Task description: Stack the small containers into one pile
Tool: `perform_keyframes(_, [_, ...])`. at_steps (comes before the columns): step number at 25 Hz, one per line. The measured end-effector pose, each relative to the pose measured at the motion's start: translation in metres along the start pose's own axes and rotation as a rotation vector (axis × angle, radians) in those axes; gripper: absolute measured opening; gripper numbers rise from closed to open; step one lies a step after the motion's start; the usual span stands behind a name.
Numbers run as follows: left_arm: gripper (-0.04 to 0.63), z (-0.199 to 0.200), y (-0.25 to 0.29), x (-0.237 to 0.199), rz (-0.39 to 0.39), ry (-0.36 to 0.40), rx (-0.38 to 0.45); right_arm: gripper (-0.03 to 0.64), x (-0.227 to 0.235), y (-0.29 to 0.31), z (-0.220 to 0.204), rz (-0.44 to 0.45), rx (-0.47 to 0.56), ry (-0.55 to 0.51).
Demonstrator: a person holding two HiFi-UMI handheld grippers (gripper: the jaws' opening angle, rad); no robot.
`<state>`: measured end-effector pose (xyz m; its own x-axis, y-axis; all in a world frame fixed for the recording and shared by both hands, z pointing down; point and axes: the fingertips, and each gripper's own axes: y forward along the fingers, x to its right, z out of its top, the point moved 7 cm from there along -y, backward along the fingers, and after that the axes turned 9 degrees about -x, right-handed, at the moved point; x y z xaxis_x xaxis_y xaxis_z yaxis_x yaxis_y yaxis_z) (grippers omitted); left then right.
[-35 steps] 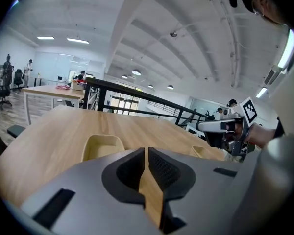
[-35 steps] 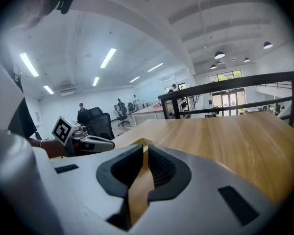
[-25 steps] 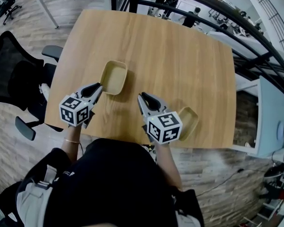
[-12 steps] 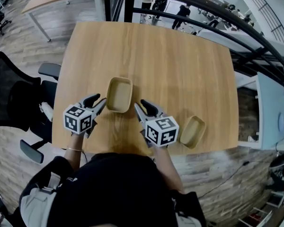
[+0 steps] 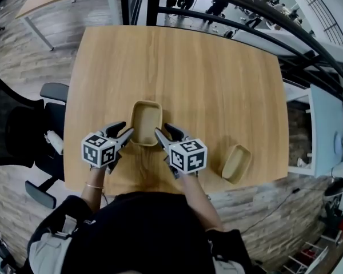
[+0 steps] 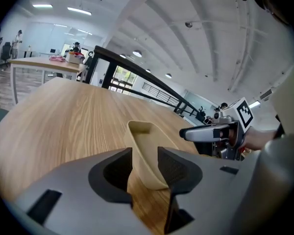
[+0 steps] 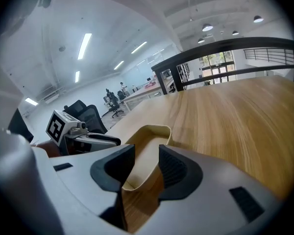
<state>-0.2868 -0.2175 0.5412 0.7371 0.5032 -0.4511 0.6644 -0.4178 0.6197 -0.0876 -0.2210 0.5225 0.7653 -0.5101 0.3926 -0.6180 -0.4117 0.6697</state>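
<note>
Plank floor (image 5: 11, 56), black office chair (image 5: 14, 130)

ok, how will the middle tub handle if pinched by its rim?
Probably light: the tub looks empty and thin-walled. Its rim may flex under a pinch. Likely slides if nudged, since it sits loose on the smooth table.

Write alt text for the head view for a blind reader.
The left gripper and right gripper, jaws just opening, each straddle a near corner of a beige container on a table; a second container sits apart, right.
</note>
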Motion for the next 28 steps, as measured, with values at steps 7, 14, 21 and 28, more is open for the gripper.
perform_keyframes(7, [0.15,-0.003,0.017,-0.003,-0.043,-0.007,-0.033,0.154,0.008,0.023,-0.01,0.007,-0.045,0.059])
perform_keyframes(14, [0.15,-0.006,0.029,-0.004,-0.065,-0.02,-0.064,0.169,0.009,0.036,-0.02,0.014,-0.094,0.08])
perform_keyframes(21, [0.15,-0.01,0.032,0.0,-0.064,-0.011,-0.094,0.169,0.006,0.037,-0.024,0.047,-0.103,0.105])
perform_keyframes(28, [0.15,-0.007,0.016,0.01,-0.008,-0.043,-0.064,0.167,-0.009,0.019,-0.018,0.058,-0.064,0.052])
